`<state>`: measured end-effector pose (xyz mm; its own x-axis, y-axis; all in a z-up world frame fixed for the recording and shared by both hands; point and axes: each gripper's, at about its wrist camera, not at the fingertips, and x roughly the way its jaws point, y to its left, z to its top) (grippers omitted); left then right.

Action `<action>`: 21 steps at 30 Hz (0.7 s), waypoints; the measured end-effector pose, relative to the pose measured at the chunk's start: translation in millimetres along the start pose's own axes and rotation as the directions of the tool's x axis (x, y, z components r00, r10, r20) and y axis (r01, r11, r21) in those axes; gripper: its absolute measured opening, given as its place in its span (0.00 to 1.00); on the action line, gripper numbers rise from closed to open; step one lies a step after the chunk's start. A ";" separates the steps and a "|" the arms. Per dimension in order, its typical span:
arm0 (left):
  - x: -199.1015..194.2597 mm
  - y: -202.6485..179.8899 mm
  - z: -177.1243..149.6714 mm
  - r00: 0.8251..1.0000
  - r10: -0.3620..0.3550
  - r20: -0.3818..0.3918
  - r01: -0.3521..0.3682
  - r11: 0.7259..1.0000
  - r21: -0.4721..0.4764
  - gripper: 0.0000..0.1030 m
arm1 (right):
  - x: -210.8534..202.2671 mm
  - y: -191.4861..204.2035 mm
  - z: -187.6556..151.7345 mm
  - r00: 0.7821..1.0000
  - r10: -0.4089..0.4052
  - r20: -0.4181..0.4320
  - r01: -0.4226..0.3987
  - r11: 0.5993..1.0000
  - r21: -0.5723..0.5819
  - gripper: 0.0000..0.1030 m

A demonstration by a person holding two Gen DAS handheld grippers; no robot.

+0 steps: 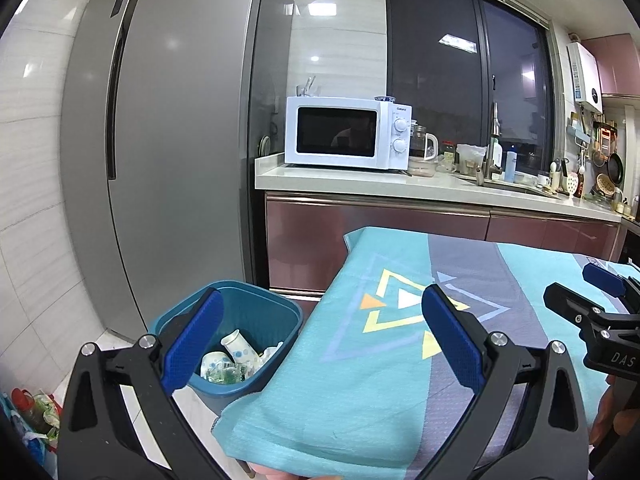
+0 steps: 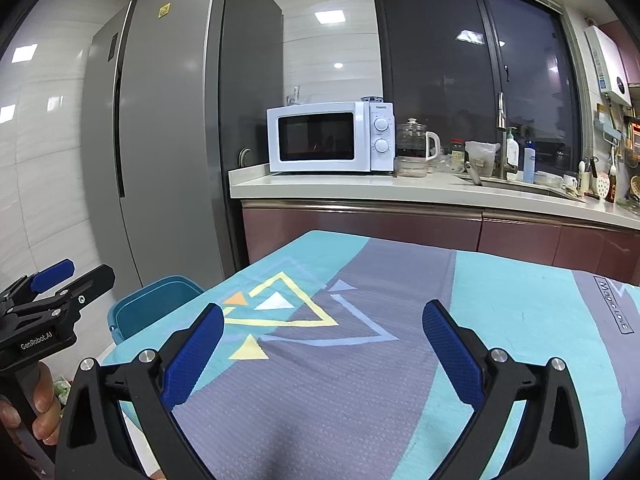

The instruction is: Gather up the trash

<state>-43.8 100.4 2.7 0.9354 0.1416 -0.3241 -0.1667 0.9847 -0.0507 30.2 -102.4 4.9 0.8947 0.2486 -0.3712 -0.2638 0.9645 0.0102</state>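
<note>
While both grippers hang over the cloth-covered table (image 2: 500, 320), neither has hold of anything: the left gripper (image 1: 322, 336) has its jaws spread wide, w/ only air between the blue pads (image 1: 192, 344), and the right gripper (image 2: 322, 348) is spread about as wide, also empty. The trash sits in a teal bin (image 1: 256, 312) on the floor just beside the table's left edge, near its front left corner; inside are a white paper cup (image 1: 238, 346) lying tilted, some crumpled white paper, and a green-printed wrapper (image 1: 224, 372). In the right wrist view only the bin's rim shows past the table edge, contents hidden. The tablecloth is turquoise & grey w/ yellow, white and orange triangles, and its top looks bare. Behind, a white microwave (image 1: 346, 132) stands at the left end of the kitchen counter (image 1: 360, 184), next to a tall grey fridge (image 1: 160, 140). A hand (image 2: 40, 408) grips the left gripper's handle at the lower left of the right wrist view.
</note>
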 end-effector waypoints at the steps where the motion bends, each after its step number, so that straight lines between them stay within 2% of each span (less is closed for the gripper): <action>1: -0.5 -1.0 0.0 1.000 0.002 0.002 -0.002 1.000 0.001 0.95 | -0.9 -0.8 -0.1 1.000 0.000 0.001 0.000 1.000 0.001 0.93; 21: 1.8 -4.3 0.3 1.000 -0.008 0.007 0.008 1.000 0.015 0.95 | -5.9 -5.4 -0.5 1.000 -0.017 0.013 0.017 1.000 0.011 0.93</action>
<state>-41.4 96.4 2.7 0.9390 0.1340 -0.3168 -0.1541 0.9873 -0.0389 26.2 -109.0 6.6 0.9037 0.2329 -0.3594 -0.2443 0.9696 0.0141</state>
